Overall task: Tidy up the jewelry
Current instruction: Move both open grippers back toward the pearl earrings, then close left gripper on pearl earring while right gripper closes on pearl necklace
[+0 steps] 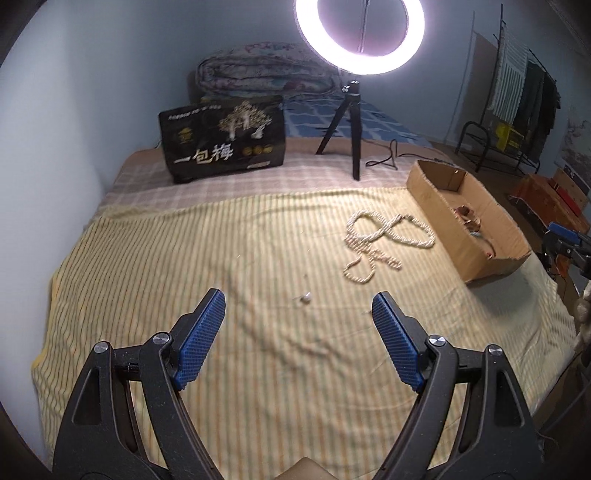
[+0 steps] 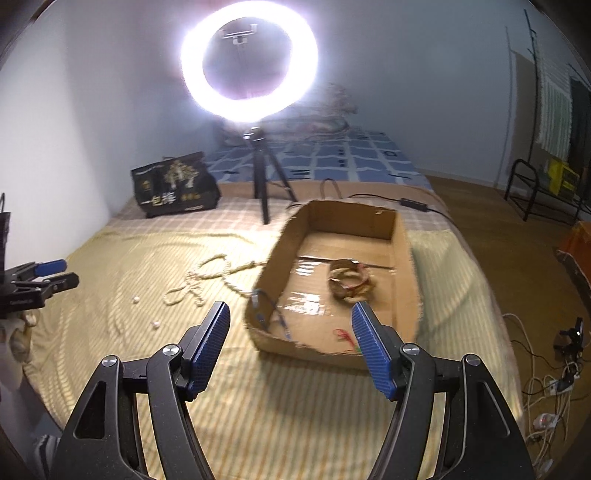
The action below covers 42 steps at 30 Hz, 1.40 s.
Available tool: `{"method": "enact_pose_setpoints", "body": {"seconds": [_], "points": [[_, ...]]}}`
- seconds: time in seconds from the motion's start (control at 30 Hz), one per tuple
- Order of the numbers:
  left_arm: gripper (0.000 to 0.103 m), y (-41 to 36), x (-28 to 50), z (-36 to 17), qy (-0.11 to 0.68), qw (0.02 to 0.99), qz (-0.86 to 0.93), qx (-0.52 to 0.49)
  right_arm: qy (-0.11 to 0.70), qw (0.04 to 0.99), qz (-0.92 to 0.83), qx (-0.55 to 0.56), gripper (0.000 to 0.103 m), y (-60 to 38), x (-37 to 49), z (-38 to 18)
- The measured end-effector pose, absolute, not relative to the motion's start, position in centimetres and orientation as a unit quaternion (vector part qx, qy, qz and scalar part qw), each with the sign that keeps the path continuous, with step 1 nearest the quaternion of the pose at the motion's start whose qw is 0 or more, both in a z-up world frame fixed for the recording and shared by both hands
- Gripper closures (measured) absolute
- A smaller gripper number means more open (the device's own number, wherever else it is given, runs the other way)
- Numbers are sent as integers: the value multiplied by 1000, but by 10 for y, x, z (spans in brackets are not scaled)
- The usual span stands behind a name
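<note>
A long cream bead necklace (image 1: pixel 384 242) lies looped on the striped yellow bedspread (image 1: pixel 184 266), left of an open cardboard box (image 1: pixel 443 201). A small white bead (image 1: pixel 306 297) lies just ahead of my left gripper (image 1: pixel 299 301), which is open and empty. My right gripper (image 2: pixel 290 314) is open and empty above the box's near edge (image 2: pixel 314 352). The box holds a brown bracelet (image 2: pixel 349 282), a blue cord piece (image 2: pixel 264 310) and a red item (image 2: pixel 343 334). The necklace (image 2: pixel 207 280) and two white beads (image 2: pixel 136 300) (image 2: pixel 156 325) show left of the box.
A ring light (image 1: pixel 360 33) on a black tripod (image 1: pixel 341 129) stands at the back, with a black printed bag (image 1: pixel 223 136) to its left and a folded quilt (image 1: pixel 266 74) behind. A wall runs along the left. Cables and a power strip (image 2: pixel 546 421) lie on the floor at right.
</note>
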<state>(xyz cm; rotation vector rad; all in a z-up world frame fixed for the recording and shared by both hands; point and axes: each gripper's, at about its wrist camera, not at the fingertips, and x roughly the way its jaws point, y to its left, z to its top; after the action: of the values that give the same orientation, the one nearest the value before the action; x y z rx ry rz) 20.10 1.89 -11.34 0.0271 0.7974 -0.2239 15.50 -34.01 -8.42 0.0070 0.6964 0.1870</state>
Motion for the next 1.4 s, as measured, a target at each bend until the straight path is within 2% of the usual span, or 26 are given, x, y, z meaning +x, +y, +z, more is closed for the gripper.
{"method": "enact_pose_setpoints", "body": {"seconds": [0.4,0.6,0.77,0.9,1.03,1.27,1.4], "points": [[19,33,193,-151,410,905,-113,12,405,902,151,-15,35,-280,174,-105],[31,34,204,-159,417,901,-119,1,430,885,178,-19,35,-254,191,-120],[46,26,219,-167,423,897,-128,-2,455,870,190,-3,35,-237,213,-136],[50,19,232,-177,431,892,-137,-4,473,859,198,-1,48,-225,229,-149],[51,14,245,-188,443,885,-145,-13,488,850,201,-1,52,-214,243,-162],[56,8,264,-203,459,875,-150,-34,506,841,191,9,69,-203,265,-184],[56,4,272,-207,460,874,-151,-38,510,843,172,12,70,-203,277,-193]]}}
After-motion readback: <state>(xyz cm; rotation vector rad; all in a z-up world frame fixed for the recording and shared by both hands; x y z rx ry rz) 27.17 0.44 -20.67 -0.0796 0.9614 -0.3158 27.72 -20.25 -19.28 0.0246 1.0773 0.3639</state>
